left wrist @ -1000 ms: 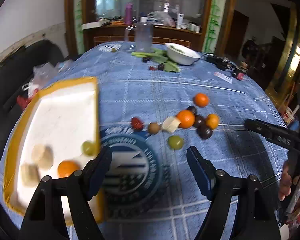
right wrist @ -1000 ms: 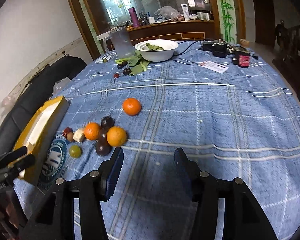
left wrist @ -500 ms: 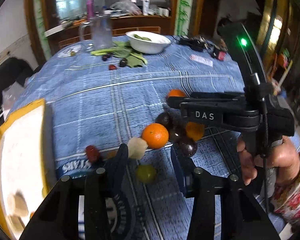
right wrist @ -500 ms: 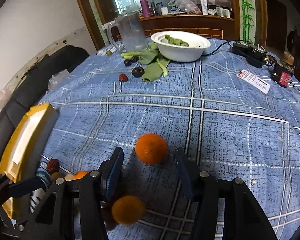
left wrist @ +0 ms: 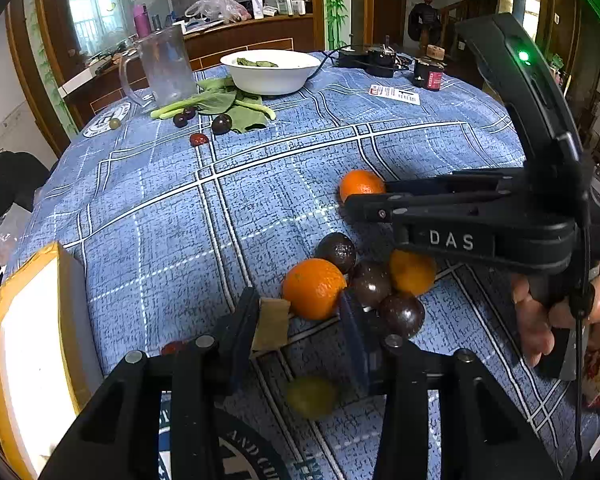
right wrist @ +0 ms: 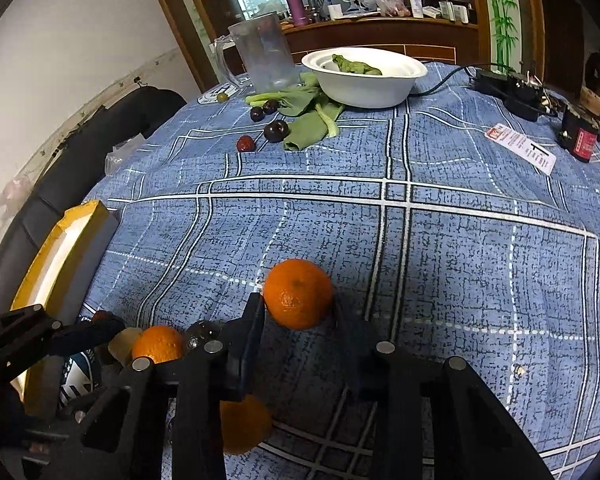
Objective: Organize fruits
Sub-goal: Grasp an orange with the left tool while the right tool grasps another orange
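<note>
A cluster of fruit lies on the blue checked tablecloth: an orange [left wrist: 314, 289], a second orange [left wrist: 412, 272], three dark plums [left wrist: 402, 314], a pale fruit chunk [left wrist: 271, 322] and a green fruit [left wrist: 311, 396]. My left gripper [left wrist: 298, 320] is open, its fingers either side of the chunk and the near orange. A separate orange [right wrist: 299, 293] lies farther out; my right gripper [right wrist: 298, 320] is open with that orange at its fingertips. It also shows in the left wrist view [left wrist: 361, 185], beside the right gripper's fingers [left wrist: 380, 208].
A yellow-rimmed white tray [left wrist: 32, 336] sits at the left table edge. At the far side stand a white bowl [right wrist: 364, 76], a clear jug [right wrist: 262, 54], green leaves [right wrist: 308, 120], small dark fruits [right wrist: 276, 130], a paper tag [right wrist: 520, 148] and black electronics [right wrist: 512, 88].
Both grippers moved forward to the fruit. The left swung right from the tray and closed in on the cluster; the right reached the separate orange.
</note>
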A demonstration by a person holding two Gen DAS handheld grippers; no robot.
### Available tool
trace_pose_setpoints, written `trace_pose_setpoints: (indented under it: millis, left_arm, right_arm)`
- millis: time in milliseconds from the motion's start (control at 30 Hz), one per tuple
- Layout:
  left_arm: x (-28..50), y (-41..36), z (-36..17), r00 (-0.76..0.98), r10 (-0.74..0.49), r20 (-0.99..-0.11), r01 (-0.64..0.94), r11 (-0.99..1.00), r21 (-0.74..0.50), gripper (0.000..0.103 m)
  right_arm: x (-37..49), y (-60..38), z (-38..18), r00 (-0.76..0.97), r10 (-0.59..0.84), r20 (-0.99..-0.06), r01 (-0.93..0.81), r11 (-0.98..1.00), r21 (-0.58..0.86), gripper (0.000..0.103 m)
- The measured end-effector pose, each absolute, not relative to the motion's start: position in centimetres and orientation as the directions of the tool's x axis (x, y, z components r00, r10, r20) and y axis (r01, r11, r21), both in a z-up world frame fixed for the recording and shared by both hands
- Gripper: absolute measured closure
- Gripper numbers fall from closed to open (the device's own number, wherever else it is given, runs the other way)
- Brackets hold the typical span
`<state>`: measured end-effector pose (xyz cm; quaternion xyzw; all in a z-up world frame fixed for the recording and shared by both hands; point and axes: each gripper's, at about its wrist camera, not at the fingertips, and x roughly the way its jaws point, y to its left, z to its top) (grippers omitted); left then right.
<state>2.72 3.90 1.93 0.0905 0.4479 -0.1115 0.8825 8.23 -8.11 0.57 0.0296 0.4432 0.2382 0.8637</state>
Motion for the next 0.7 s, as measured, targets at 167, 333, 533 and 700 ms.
trace_pose_setpoints:
  millis: [167,333,533,700]
  left_arm:
    - [3.0,1.8,1.3,0.587,-0.065,-0.807,0.335,0.927,0.169,0.058]
    - [3.6,2.2,1.6,0.569,-0.092,-0.817,0.330,0.936,0.125,0.070]
    - [2.2,2.1,2.1,0.604,-0.076,-0.793,0.281,0.952,0.123,0.070]
    - [0.2,3.4,3.8,0.646,-0.071,-0.760,0.206,0.975,0.084,0.070]
  right_arm:
    - [8.3,-8.2,0.5,0.493,0.448,-0.746,-0.384,0.881,0.275,0.065]
    - [8.4,-8.6,0.5,0.483,0.467,-0.741,-0.371,0.875,0.310,0.066]
    - [8.2,-9.2,1.1,0.492,0.481,-0.726,-0.360,0.871,0.333,0.066]
    - [8.0,-9.7,1.6,0.505,0.492,-0.709,-0.353,0.868,0.350,0.066]
